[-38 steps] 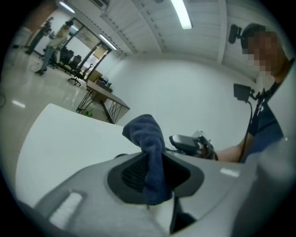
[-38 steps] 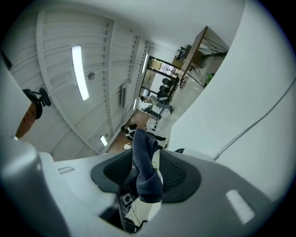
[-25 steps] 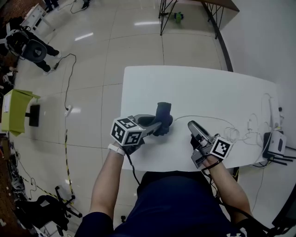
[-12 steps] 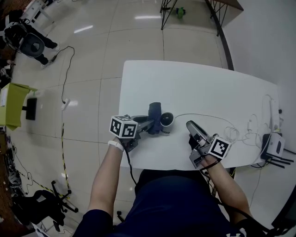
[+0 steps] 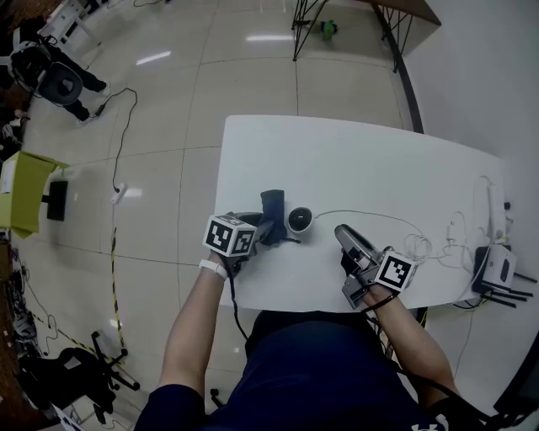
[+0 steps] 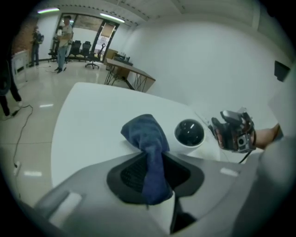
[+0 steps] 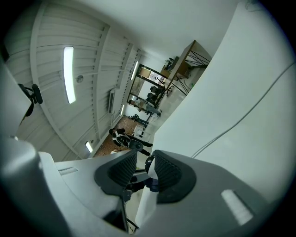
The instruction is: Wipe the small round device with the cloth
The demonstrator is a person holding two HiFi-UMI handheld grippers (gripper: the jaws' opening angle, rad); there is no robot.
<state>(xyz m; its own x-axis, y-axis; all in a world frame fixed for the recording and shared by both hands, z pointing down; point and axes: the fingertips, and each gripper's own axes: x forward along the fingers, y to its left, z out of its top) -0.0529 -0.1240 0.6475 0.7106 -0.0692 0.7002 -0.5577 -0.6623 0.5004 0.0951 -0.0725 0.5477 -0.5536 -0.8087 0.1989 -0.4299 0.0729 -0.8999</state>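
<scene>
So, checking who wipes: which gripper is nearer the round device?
Left. The left gripper, gripping the blue cloth, is just beside the round device; the right gripper is farther off opposite, its empty jaws having just been closing.

Pale glossy floor tiles (image 5: 210,84) are bouncing the ceiling lights back all around the white table (image 5: 362,160). A desk (image 5: 410,8) on black legs is standing past the table's far edge, a yellow-green box (image 5: 29,198) is sitting well off its left side, and a white wall (image 5: 480,67) is running along its right.
</scene>
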